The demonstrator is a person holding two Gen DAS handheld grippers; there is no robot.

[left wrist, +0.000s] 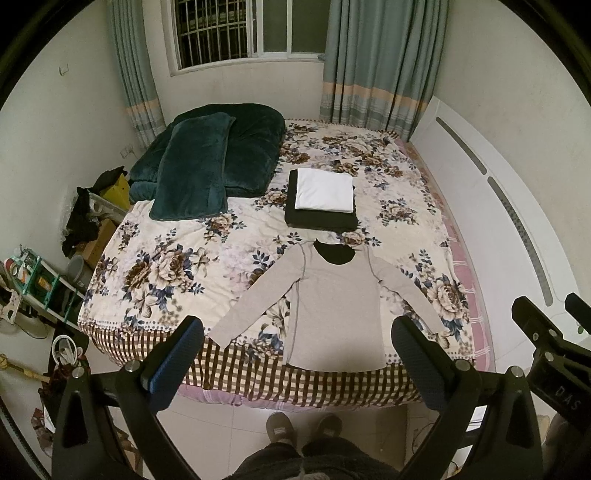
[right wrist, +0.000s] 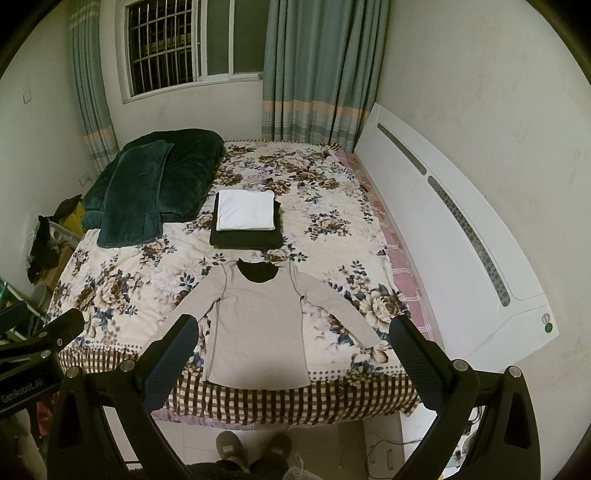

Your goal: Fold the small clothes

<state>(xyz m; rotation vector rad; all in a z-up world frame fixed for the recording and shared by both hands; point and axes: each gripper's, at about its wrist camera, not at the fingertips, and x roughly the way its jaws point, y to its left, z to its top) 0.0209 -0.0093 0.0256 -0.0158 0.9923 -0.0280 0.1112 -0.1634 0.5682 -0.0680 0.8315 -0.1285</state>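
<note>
Spread flat on the bed [left wrist: 177, 258], near its foot edge: grey shirt [left wrist: 332, 306], hem at the edge, dark collar pointing toward the window [left wrist: 236, 29], long axis running foot to far side. Sleeves angled out and down, probably laid so for folding inward. Just beyond the collar, a stack [left wrist: 321, 203] of folded clothes, white on black, likely finished pieces set out of the way. Left gripper [left wrist: 295, 354] spread wide, empty, held above the floor short of the hem. Right gripper [right wrist: 291, 354] likewise spread, empty, framing the shirt. Fold not yet begun, judging by the flat layout.
</note>
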